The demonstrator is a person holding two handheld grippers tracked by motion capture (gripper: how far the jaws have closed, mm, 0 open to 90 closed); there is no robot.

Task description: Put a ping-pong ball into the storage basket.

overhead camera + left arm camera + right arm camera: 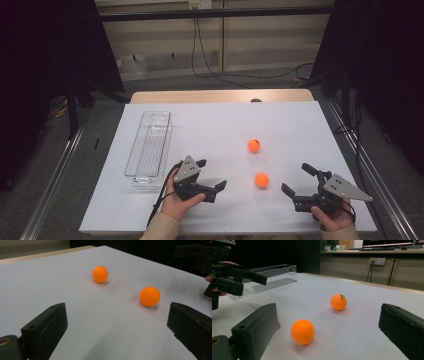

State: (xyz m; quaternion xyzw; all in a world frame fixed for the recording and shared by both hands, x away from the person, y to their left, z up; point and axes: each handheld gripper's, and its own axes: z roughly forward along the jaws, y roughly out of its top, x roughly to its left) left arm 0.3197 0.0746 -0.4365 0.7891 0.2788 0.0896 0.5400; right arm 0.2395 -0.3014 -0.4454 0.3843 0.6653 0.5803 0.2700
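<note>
With both tongs spread wide, we should centre the right gripper (299, 183) on the nearer ball (261, 180) at lower centre, closing gently so it cannot roll toward the left gripper (212, 174)

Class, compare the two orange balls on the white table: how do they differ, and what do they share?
The far ball carries a small dark mark; the near ball looks plain. The near ball lies between the left hand-held gripper and the right hand-held gripper; the far ball lies beyond both. Both are orange, round, similar in size and untouched.
</note>
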